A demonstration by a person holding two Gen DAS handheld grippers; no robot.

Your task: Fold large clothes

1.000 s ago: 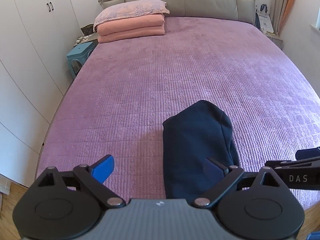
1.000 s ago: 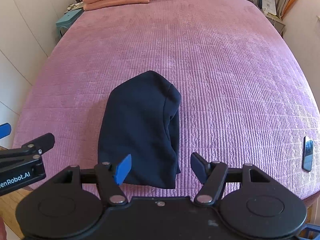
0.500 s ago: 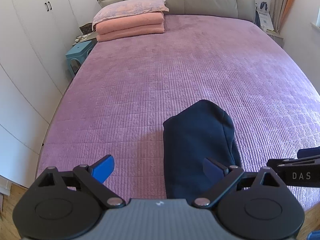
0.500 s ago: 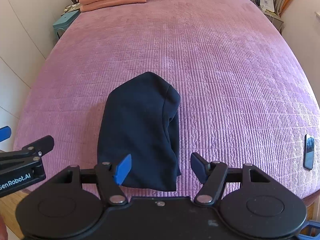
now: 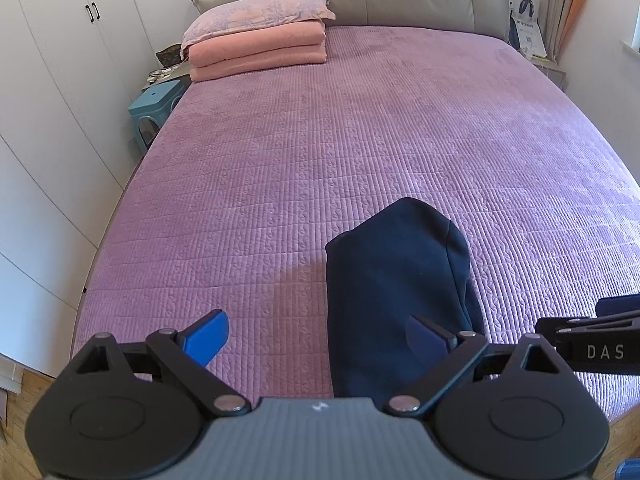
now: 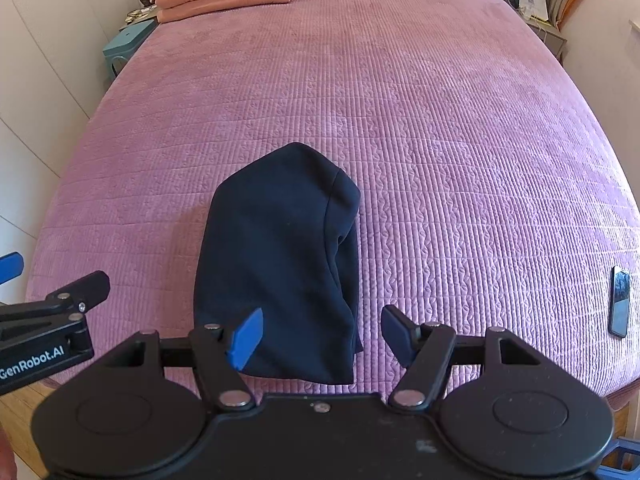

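Already your purple quilted bed [image 6: 440, 120] carries the navy garment [image 6: 280, 264] folded into a compact bundle near its foot edge, so folding looks nearly done; next, square or set it aside. Your left gripper [image 5: 316, 338] and right gripper [image 6: 322, 338] hover spread, holding nothing.

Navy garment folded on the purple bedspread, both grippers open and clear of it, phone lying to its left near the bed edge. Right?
Not quite: the phone lies to the right of the navy garment, near the bed's right edge, as the right wrist view shows. The rest holds: the garment sits folded on the purple bedspread, and the left gripper and right gripper are both open and clear of it.
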